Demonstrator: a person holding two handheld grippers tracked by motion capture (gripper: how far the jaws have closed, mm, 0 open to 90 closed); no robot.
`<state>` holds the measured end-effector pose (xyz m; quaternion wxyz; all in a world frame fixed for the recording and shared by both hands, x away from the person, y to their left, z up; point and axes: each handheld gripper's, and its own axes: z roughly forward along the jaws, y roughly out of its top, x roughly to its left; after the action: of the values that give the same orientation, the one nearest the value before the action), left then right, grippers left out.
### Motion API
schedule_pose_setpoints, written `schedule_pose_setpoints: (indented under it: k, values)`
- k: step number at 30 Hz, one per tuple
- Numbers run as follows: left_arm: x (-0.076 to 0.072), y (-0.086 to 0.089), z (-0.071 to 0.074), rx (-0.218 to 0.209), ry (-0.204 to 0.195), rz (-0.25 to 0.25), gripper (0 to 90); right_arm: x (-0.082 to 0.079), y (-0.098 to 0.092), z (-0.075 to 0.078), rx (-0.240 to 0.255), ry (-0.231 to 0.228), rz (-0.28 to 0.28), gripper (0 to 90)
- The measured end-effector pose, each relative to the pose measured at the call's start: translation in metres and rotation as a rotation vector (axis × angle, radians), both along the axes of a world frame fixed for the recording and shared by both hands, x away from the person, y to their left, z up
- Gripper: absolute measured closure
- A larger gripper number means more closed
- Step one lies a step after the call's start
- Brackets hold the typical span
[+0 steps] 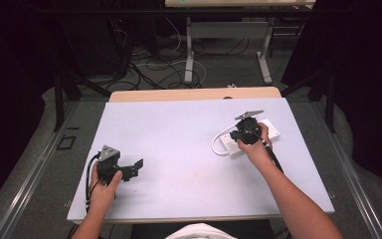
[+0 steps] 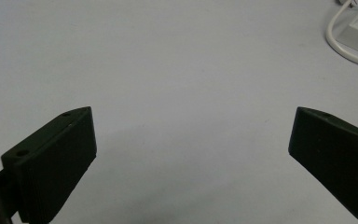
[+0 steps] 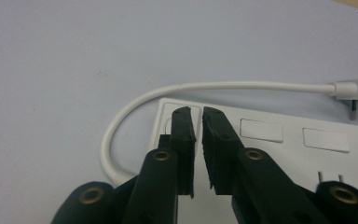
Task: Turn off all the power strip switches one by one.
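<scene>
Power strip [image 3: 279, 140], white and flat, lies on the pale worktop [image 1: 179, 149] right under the right gripper [image 3: 197, 116], whose jaws stand almost shut with a thin empty slit between them, tips poised over the strip's near end where a switch seems to sit. Its white cord [image 3: 135, 107] loops out beside the tips and runs back to a plug [image 3: 354, 88] beyond them. I'd judge the strip light, rigid and a bit slick, apt to skate if nudged, while the cord is springy and will drag along. Best hold looks like across the narrow body, not the cord. Left gripper [image 2: 191, 154] rests well away, jaws wide open on nothing
</scene>
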<state>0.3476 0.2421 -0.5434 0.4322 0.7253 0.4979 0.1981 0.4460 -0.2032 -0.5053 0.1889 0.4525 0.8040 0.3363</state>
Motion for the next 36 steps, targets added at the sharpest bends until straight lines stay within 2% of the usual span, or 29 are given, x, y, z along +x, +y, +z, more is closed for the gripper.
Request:
schedule_pose_setpoints:
  k: [3,6,7,11,17,20,21,31,36]
  values:
    - [0.0,0.0,0.0,0.0,0.0,0.0,0.8,0.002,0.002,-0.001,0.008,0.019,-0.001,89.4]
    - [0.0,0.0,0.0,-0.001,-0.004,0.003,0.8,0.004,0.003,-0.002,0.012,0.022,0.006,90.0]
    - [0.0,0.0,0.0,0.0,0.0,0.0,0.8,0.005,0.005,-0.003,0.015,0.037,0.008,90.0]
    - [0.0,0.0,-0.001,-0.002,-0.006,0.003,0.8,0.007,0.008,-0.007,0.002,0.052,0.016,90.0]
    - [0.0,0.0,-0.001,-0.004,-0.004,0.004,0.9,0.012,0.012,-0.012,-0.013,0.048,0.008,90.0]
    - [0.001,0.0,-0.001,-0.005,-0.004,0.005,0.9,0.015,0.012,-0.016,-0.005,0.046,0.002,90.0]
    - [0.001,0.0,-0.001,-0.005,-0.004,0.005,0.9,0.015,0.013,-0.016,-0.007,0.059,-0.013,90.0]
    - [0.0,0.0,-0.001,-0.008,-0.002,0.007,0.9,0.017,0.016,-0.021,0.007,0.061,-0.006,90.0]
    - [0.0,0.0,-0.001,-0.002,-0.005,0.002,0.9,0.016,0.016,-0.022,-0.004,0.059,-0.008,90.0]
